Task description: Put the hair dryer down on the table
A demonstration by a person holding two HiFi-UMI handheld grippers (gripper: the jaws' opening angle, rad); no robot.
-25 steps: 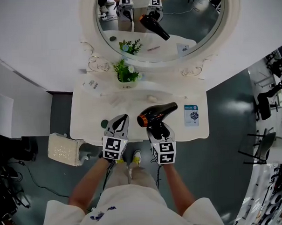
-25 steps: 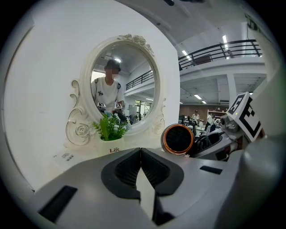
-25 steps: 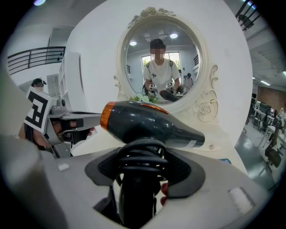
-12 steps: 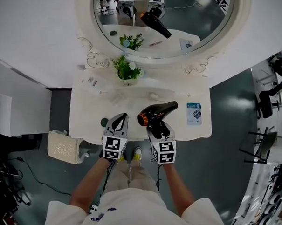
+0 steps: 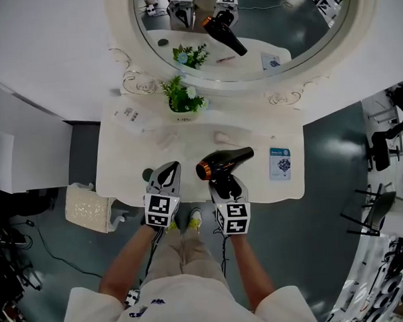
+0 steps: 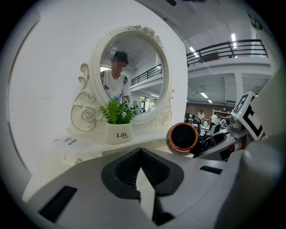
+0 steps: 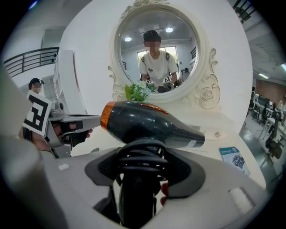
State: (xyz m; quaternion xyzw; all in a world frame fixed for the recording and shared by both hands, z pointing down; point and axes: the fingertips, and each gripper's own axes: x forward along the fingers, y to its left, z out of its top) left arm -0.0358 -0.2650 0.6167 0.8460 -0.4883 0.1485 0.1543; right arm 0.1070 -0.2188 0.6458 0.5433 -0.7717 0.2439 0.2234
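The right hand-held gripper (image 7: 138, 175) is clamped on the handle of a black hair dryer (image 7: 147, 123), its jaws closed over the cord wound round that handle. The barrel lies crosswise above the jaws. The orange-ringed intake points at the left hand-held gripper (image 5: 167, 176), whose jaws are pressed together on nothing. From the head view the hair dryer (image 5: 225, 161) sits on the person's side of the potted plant (image 5: 181, 98), a little to its right and far nearer the front edge of the white tabletop (image 5: 128, 163) than the plant is. Whether it already touches the tabletop cannot be told; the right gripper view suggests it is just clear of it. A blue-and-white leaflet (image 5: 279, 163) lies further right of the plant than the dryer does. The oval mirror (image 5: 316, 48) rises behind the plant.

The put-down looks close but not finished. The risk lies in the release. The barrel outweighs the gripped handle, so the dryer may tip or roll once the jaws part. This far from the plant, a roll could carry it over the front edge. The wound cord could also catch on a jaw and drag the dryer back. The intake stands just beside the left hand-held gripper, so a sideways nudge could knock it askew.
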